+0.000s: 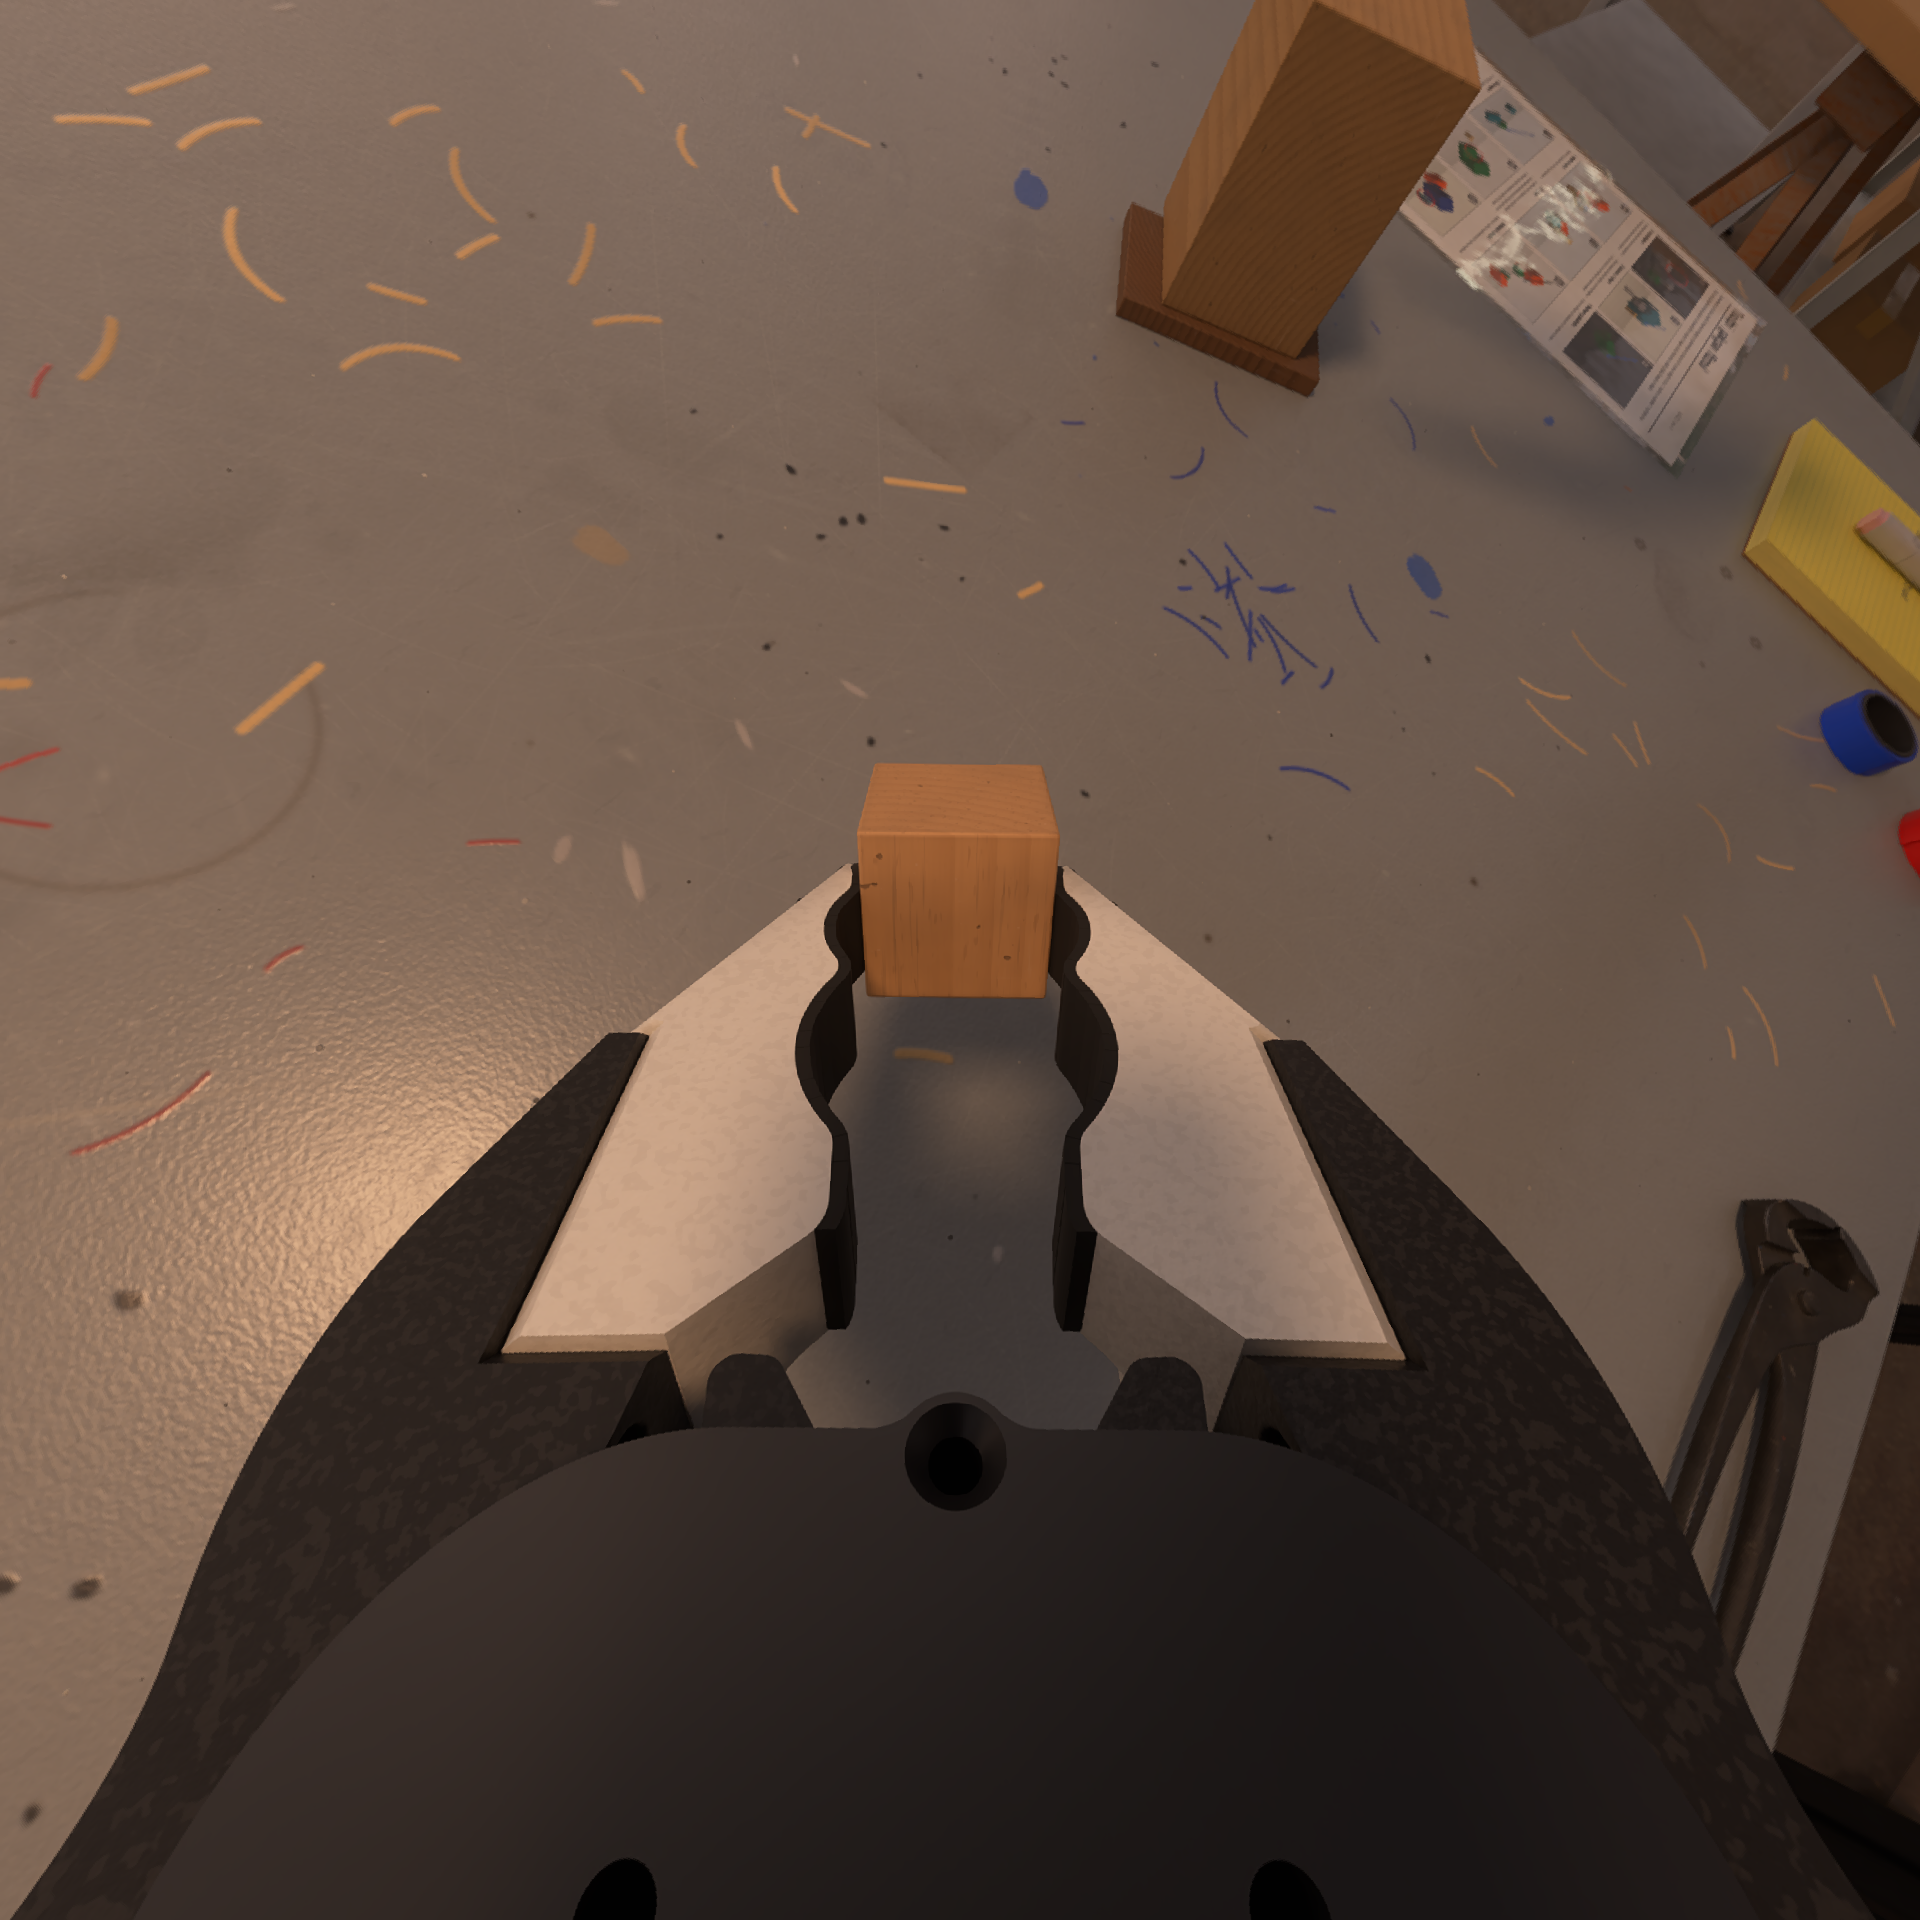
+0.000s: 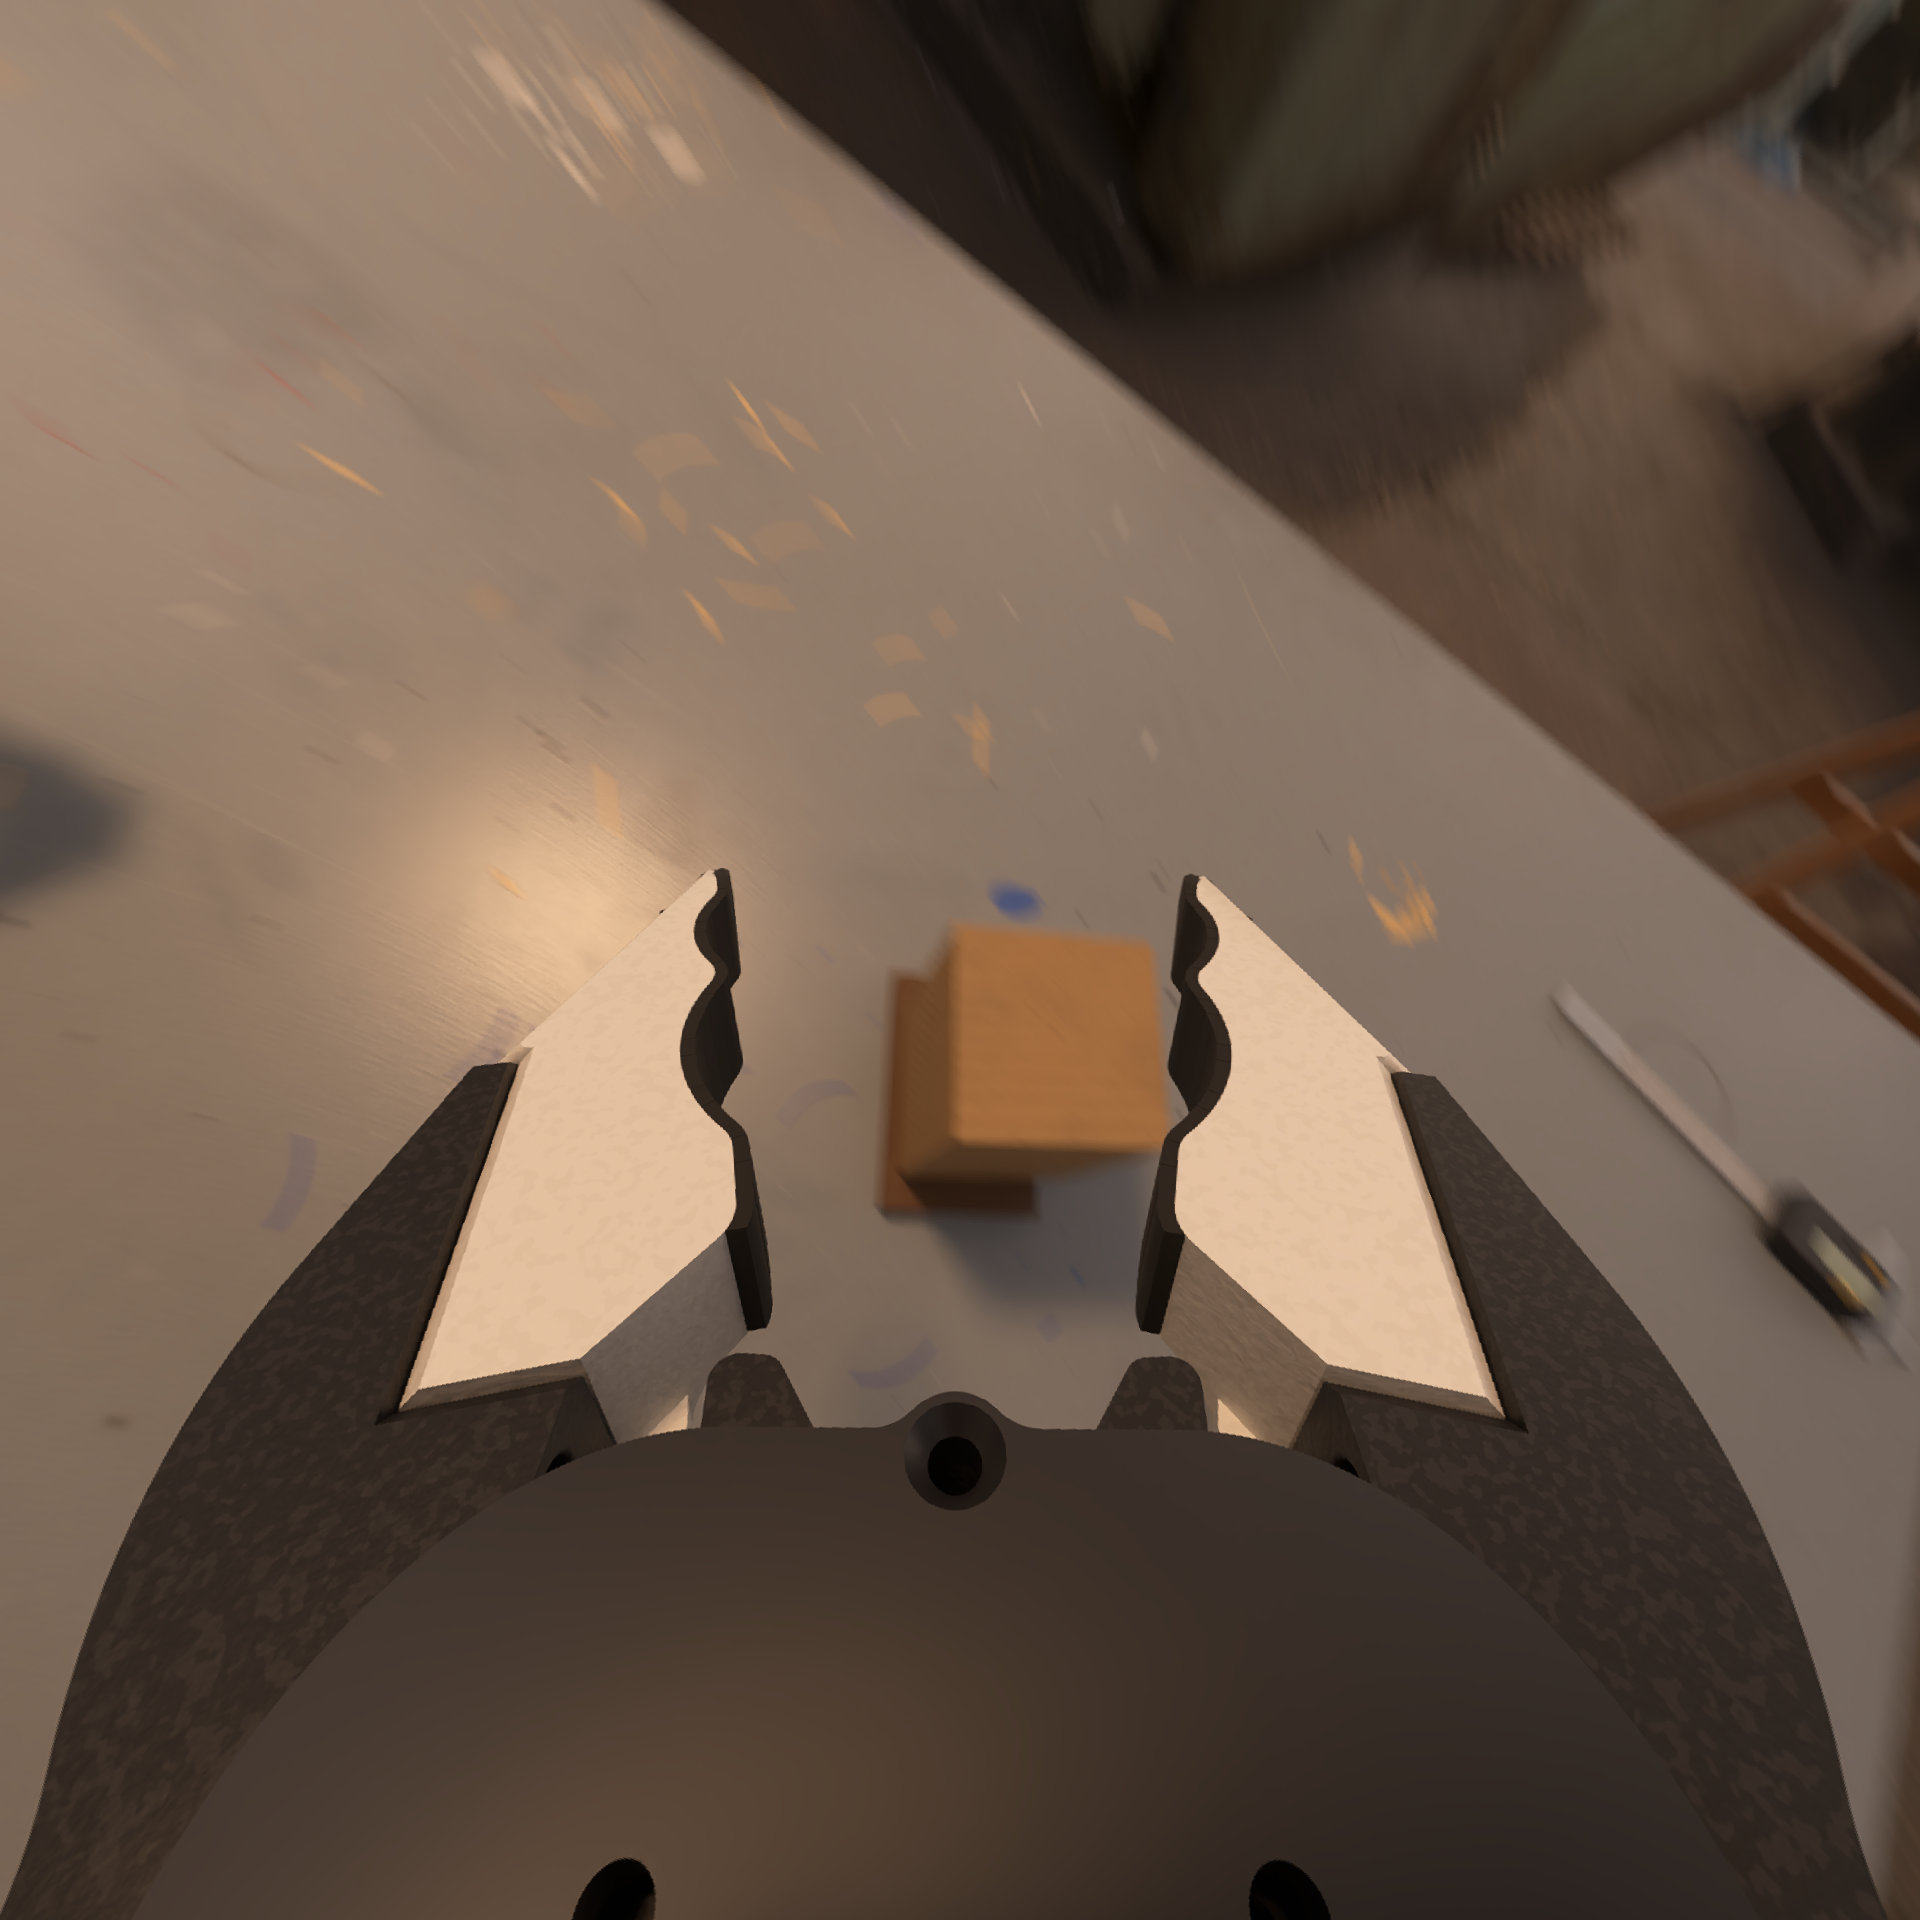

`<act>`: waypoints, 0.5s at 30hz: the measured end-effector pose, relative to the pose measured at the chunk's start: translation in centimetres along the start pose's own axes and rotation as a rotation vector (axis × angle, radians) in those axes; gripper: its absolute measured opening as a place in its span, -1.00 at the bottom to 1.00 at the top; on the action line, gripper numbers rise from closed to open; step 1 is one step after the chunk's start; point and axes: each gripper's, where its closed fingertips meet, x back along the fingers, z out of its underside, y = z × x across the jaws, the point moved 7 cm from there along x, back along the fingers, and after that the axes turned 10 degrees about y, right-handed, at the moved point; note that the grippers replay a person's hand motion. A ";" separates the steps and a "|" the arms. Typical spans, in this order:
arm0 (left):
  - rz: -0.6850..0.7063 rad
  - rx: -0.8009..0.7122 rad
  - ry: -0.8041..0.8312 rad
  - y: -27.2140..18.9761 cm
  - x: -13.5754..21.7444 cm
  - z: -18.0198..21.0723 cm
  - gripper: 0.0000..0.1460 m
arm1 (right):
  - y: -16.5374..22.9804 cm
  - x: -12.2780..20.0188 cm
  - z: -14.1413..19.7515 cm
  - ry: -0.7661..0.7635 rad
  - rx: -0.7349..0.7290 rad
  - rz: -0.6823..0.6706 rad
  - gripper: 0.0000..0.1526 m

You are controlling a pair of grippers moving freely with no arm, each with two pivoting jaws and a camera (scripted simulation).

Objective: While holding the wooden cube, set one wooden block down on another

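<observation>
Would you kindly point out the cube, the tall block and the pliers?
cube [image 1: 956, 914]: left wrist view, front face.
tall block [image 1: 1299, 177]: left wrist view, lit side face.
pliers [image 1: 1766, 1382]: left wrist view, handles below the head.

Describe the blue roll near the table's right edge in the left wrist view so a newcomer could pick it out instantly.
Start at the grey paint-flecked table and follow its right edge down from the flat yellow rectangular pad. Just below it lies the small blue tape roll on its side, its dark hollow core showing. It is the only blue ring there, unlike the red object below.
</observation>
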 end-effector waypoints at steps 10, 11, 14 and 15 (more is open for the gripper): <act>-0.186 -0.186 0.376 0.8 -1.8 -0.4 -0.53 | 20.6 -3.8 3.4 -0.379 -0.043 -0.750 -0.07; -0.208 -0.207 0.421 1.1 -2.2 -0.7 -0.53 | 21.5 -4.1 3.9 -0.361 -0.049 -0.756 -0.07; -0.238 -0.192 0.554 1.9 -3.4 -1.9 -0.53 | 22.9 -4.4 5.1 -0.337 -0.071 -0.769 -0.09; -0.258 -0.177 0.591 2.2 -3.9 -2.3 -0.53 | 23.0 -4.4 5.4 -0.336 -0.076 -0.758 -0.10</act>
